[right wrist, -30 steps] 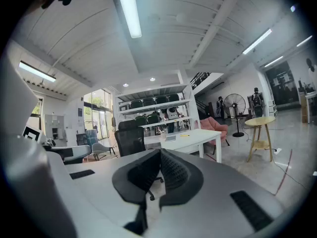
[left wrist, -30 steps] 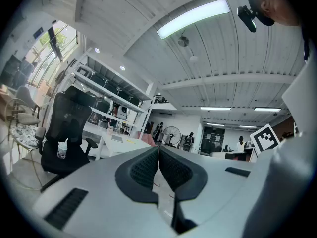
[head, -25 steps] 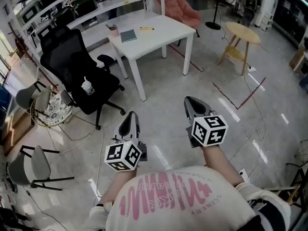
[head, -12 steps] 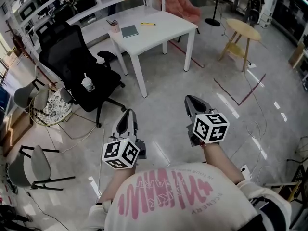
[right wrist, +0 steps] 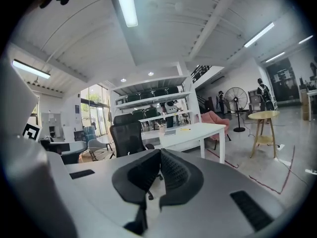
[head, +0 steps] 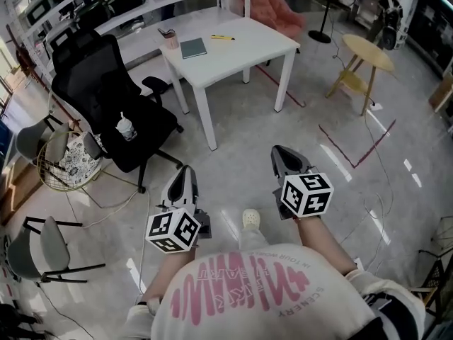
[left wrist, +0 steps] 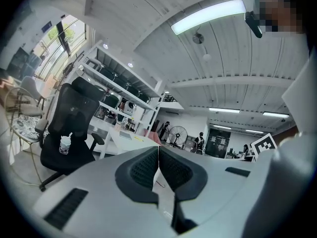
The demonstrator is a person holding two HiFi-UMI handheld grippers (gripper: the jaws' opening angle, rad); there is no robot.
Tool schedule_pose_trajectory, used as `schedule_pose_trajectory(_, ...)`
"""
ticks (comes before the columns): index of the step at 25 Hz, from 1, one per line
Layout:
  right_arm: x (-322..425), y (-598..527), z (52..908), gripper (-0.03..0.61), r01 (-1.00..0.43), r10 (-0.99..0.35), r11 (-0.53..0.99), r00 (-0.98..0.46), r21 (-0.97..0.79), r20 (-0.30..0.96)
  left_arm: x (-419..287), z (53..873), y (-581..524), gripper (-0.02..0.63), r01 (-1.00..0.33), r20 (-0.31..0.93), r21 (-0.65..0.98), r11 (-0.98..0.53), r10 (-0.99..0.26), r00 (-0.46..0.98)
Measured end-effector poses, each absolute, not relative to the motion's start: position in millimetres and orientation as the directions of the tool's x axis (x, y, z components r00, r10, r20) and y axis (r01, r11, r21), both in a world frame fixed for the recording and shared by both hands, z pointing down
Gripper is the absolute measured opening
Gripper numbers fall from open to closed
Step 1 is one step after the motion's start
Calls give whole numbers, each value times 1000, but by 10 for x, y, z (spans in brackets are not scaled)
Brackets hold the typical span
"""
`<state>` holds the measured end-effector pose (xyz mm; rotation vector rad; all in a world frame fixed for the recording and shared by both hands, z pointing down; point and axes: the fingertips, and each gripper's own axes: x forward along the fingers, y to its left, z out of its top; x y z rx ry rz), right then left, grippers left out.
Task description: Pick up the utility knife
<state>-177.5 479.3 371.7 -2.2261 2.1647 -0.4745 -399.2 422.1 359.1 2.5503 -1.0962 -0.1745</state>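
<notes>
I judge this to be the approach step: nothing is picked up yet, and both tools are well apart from the goal. The left gripper [head: 187, 173] has its fingers pressed together with nothing between them. The right gripper [head: 282, 153] is closed and empty too. Both point toward 12 o'clock.

The utility knife [head: 222, 37] is, I believe, the small yellow thing on the white table [head: 262, 48], though it is too small here to be sure. It lies near the table's far edge, at about 12 o'clock from the left gripper. A notebook [head: 192, 47] lies at the knife's 8 o'clock, and a pink cup [head: 168, 41] stands at the notebook's 10 o'clock.

The next move calls for closing the gap to the table. Then one gripper has to open, line its fingers across the knife's narrow body and close on it. The right one looks handier, since the office chair [head: 99, 76] crowds the table at 9 o'clock.

By my count there is one knife, one notebook, one pink cup, one white table, one black office chair with one drink cup [head: 125, 127] on its seat, and two grippers.
</notes>
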Motion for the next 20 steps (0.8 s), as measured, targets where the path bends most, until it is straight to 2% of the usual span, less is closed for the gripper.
schedule_pose_trajectory(8, -925, 3480, 3762, 15, -966, -974, -19, -41, -259, 224, -3163, 3558, 3081, 25, -696, 56, 371, -615, -733, 678)
schedule_pose_trajectory(20, 145, 2144, 3401, 15, -968, -986, 55, -91, -243, 140, -2059, 3224, 1836, 25, -701, -28, 337, -628, -752, 659)
